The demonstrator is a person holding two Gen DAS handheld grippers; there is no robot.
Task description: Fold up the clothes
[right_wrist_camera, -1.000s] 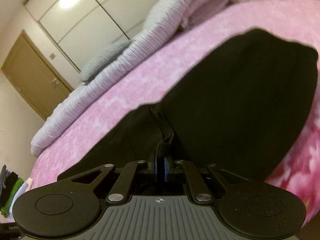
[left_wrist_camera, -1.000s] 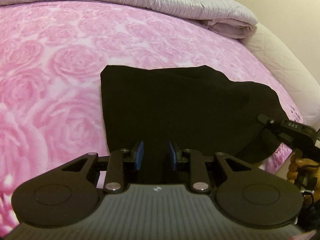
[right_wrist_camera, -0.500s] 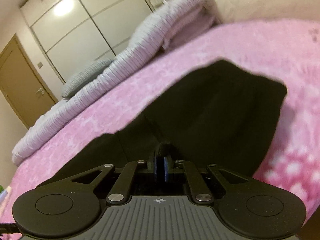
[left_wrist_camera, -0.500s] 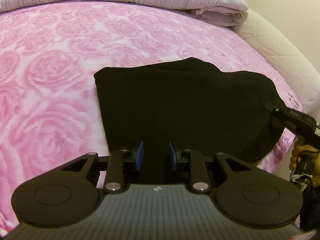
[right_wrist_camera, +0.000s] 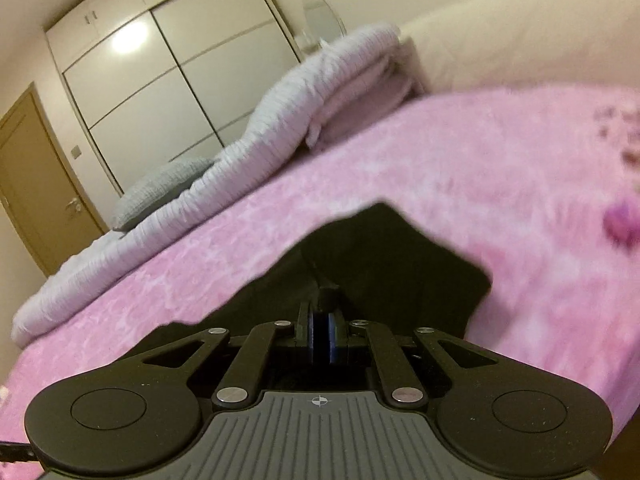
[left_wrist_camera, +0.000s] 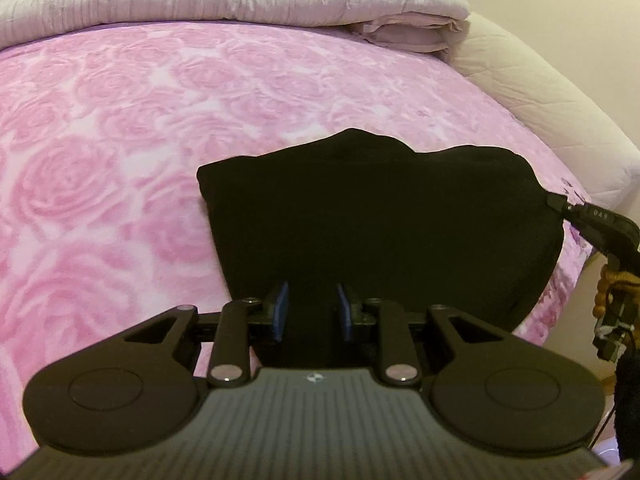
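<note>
Lying on the pink rose-patterned bed cover (left_wrist_camera: 120, 152), the black garment (left_wrist_camera: 380, 216) sits near the bed's front edge, partly folded, with its right side lifted. Left tongs (left_wrist_camera: 311, 312) hang above the garment's near edge, blue pads apart; black cloth shows behind the gap, but the pads do not press on it. Right tongs (right_wrist_camera: 320, 336) are clenched on a bunched fold of the garment, which rises just ahead of the pads. In the left view, the right tongs' tip (left_wrist_camera: 560, 203) meets the garment's raised right corner. A grey quilt (left_wrist_camera: 224, 4) lies folded along the bed's far side, well apart from the garment. A wardrobe (right_wrist_camera: 160, 92) and door (right_wrist_camera: 36, 184) stand beyond the bed.
</note>
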